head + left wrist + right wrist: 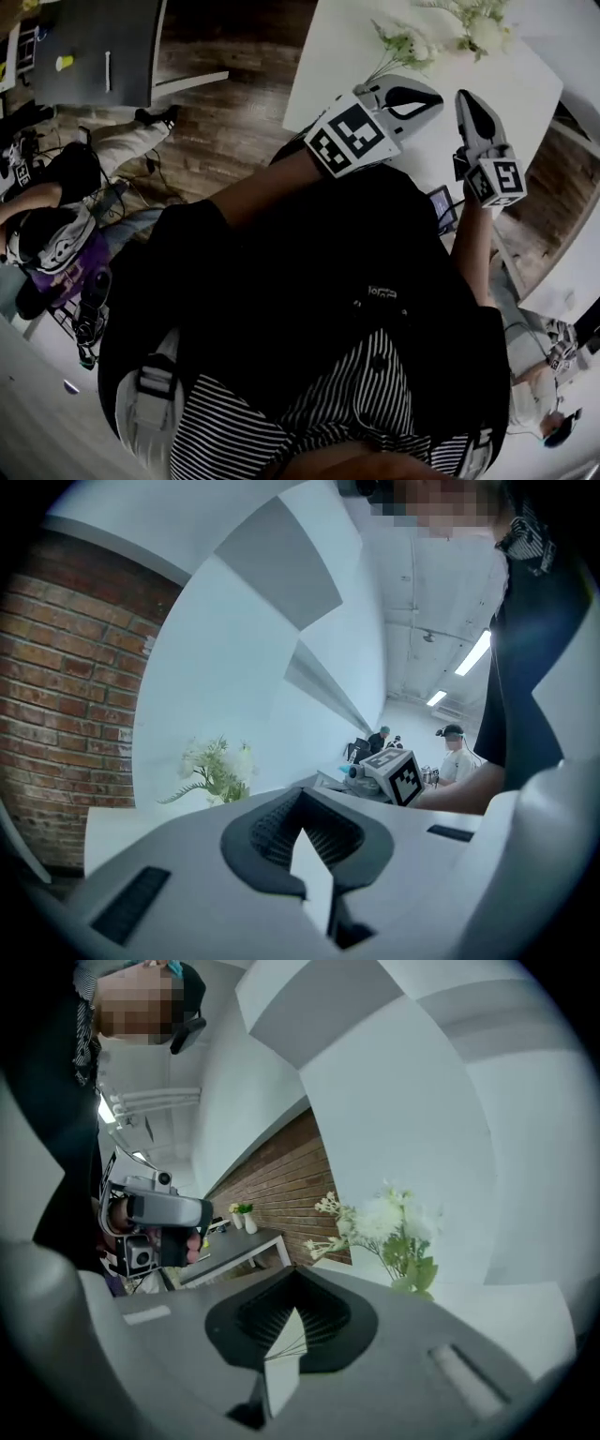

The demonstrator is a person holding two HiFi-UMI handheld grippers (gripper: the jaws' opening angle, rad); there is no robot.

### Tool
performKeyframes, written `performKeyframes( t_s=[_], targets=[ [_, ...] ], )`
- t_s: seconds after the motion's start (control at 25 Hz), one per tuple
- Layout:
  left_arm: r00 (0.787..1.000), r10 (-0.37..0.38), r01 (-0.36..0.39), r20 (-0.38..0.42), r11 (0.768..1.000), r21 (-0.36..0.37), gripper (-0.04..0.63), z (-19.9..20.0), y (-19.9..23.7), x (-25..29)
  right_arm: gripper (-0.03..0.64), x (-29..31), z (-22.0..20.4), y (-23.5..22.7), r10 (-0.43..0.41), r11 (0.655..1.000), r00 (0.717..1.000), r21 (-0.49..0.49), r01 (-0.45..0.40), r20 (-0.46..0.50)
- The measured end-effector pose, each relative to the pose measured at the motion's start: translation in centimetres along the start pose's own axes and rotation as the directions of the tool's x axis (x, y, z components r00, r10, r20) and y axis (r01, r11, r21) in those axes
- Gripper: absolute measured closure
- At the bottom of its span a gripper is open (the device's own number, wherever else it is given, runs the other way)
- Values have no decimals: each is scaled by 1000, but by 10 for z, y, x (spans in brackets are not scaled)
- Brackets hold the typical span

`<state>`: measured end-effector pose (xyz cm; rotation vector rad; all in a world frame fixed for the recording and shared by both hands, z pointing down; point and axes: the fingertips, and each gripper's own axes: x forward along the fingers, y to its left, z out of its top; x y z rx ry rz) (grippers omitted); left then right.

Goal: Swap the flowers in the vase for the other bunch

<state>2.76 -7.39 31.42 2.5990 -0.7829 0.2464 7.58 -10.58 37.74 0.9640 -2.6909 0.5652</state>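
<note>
A white table [319, 56] carries two bunches of white flowers with green leaves. One bunch [405, 45] lies nearer me with its stems trailing towards the left gripper. The other bunch [480, 28] is at the far edge; I see no vase under it. My left gripper [433, 96] hovers over the table just short of the nearer bunch, jaws shut and empty. To its right, my right gripper [469, 101] is shut and empty too. Flowers [220, 769] show beyond the left gripper [302, 799], and flowers [389, 1227] rise behind the right gripper [295, 1281].
A small screen device [442, 208] lies on the table near my right forearm. A dark table [94, 47] stands at the far left over a wooden floor. People sit at the left [47, 234] and lower right. A brick wall [66, 696] is behind the table.
</note>
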Motion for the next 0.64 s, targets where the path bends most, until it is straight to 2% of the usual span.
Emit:
performKeyframes(
  t_s=[0.32,0.64],
  targets=[
    [997,42,-44,58,999,28,589,13,-17,-38,614,2,31,46,69,995,997,-76,-67,20],
    [989,126,-125,76,992,-21,589,-21,37,-102,614,56,33,102,126,986,992,-114,-123,19]
  ],
)
